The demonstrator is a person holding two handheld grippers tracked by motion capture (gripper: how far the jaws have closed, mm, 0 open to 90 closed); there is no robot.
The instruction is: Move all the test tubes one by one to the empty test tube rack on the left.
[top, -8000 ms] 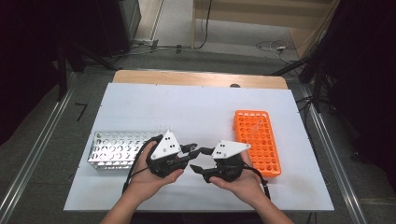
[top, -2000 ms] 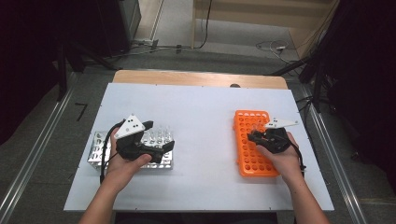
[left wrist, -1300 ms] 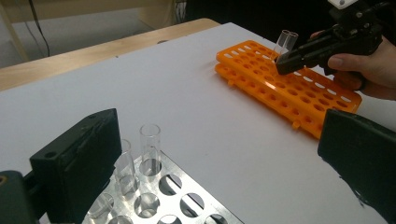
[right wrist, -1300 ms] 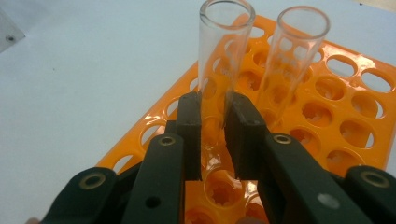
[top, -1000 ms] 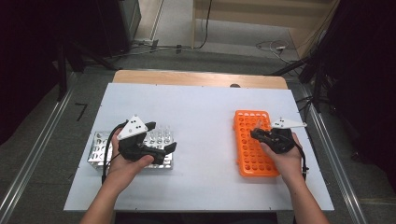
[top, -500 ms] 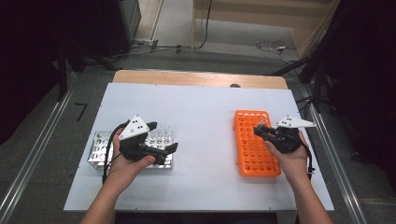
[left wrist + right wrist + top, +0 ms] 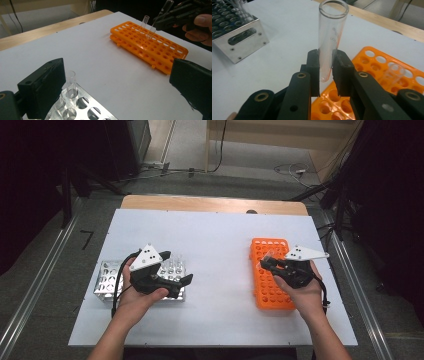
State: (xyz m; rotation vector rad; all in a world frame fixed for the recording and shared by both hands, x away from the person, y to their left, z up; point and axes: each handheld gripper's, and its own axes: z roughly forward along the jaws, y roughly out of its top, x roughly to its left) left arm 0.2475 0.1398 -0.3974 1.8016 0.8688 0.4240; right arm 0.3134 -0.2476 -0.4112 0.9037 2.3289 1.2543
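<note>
One clear test tube (image 7: pixel 329 45) is pinched low on its body in your right tool (image 7: pixel 325 72), held just above the orange rack (image 7: pixel 270 290), where another tube (image 7: pixel 144 23) stands upright in a hole. Your left tool (image 7: pixel 117 85) sits spread and empty over the metal rack (image 7: pixel 107 280) on the counter (image 7: pixel 215 240), with its glass tubes (image 7: pixel 71 83) between the jaws. Risk: the grip is near the rounded bottom, so a tilt or bump on the rack rim could pivot the tube out or crack it.
</note>
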